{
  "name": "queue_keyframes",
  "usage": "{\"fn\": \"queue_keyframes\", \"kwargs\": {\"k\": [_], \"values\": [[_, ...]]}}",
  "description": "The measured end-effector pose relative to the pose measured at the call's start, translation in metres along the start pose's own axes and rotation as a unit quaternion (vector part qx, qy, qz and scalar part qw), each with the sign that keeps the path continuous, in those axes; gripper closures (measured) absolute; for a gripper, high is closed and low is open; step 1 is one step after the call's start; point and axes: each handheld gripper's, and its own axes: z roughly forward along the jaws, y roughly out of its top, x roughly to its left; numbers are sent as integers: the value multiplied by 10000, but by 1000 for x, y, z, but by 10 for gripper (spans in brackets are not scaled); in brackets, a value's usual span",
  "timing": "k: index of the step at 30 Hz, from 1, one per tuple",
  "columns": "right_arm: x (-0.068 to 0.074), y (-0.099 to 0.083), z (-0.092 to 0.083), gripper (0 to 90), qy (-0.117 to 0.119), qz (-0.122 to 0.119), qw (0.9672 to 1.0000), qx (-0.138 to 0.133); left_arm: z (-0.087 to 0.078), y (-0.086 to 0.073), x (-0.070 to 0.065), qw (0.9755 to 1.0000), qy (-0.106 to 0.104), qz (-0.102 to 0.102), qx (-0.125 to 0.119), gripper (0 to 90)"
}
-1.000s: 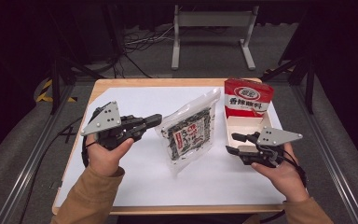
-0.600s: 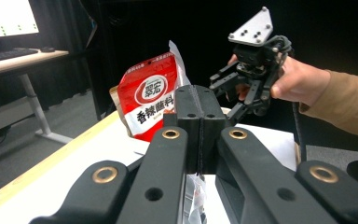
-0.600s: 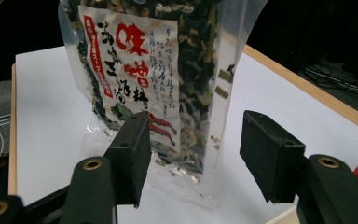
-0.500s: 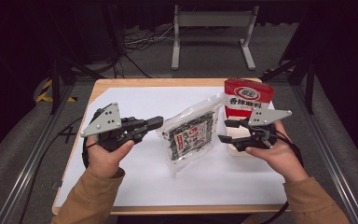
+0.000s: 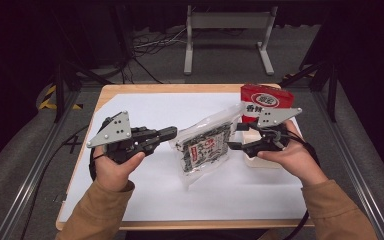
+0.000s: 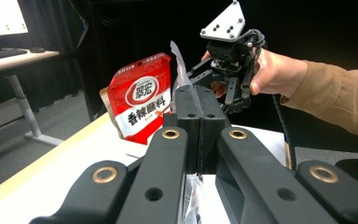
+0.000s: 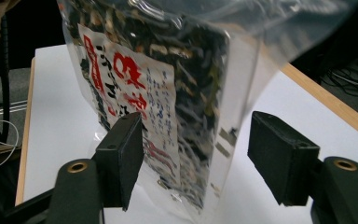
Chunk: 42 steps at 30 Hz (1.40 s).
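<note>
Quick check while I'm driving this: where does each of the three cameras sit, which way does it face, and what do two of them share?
High view: above the person's side, facing forward and down on the table; both forearms, left gripper and right gripper show.
Left gripper view: rides the left gripper, shut on the clear bag, facing the red pouch.
Right gripper view: looks between open jaws, which have just been opening, at the bag.
Shared: the bag.

A dark room with grey floor (image 5: 25, 150), loose cables (image 5: 145, 47) and a white stand (image 5: 227, 22).
</note>
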Motion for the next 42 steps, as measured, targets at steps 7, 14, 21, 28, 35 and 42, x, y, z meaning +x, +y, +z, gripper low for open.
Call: {"fn": "queue_keyframes", "kwargs": {"k": [7, 14, 21, 28, 35, 42], "values": [[1, 8, 8, 332, 67, -172, 9998, 2, 0, 0, -1, 10000, -38, -20, -16, 900], [-1, 9, 12, 326, 154, -162, 9997, -41, 1, 0, -1, 10000, -66, -32, -20, 900], [-4, 9, 18, 309, 236, -224, 9994, -118, 2, 0, -3, 9999, -119, -25, -32, 900], [0, 13, 20, 424, 454, -325, 9984, -86, 1, 1, -3, 9999, -125, 19, -42, 900], [3, 14, 16, 576, 799, -334, 9962, 49, 0, 1, -3, 9999, -86, -1, -80, 900], [6, 14, 12, 709, 1114, -491, 9925, 89, -2, 0, -1, 9999, -37, -16, -120, 900]]}}
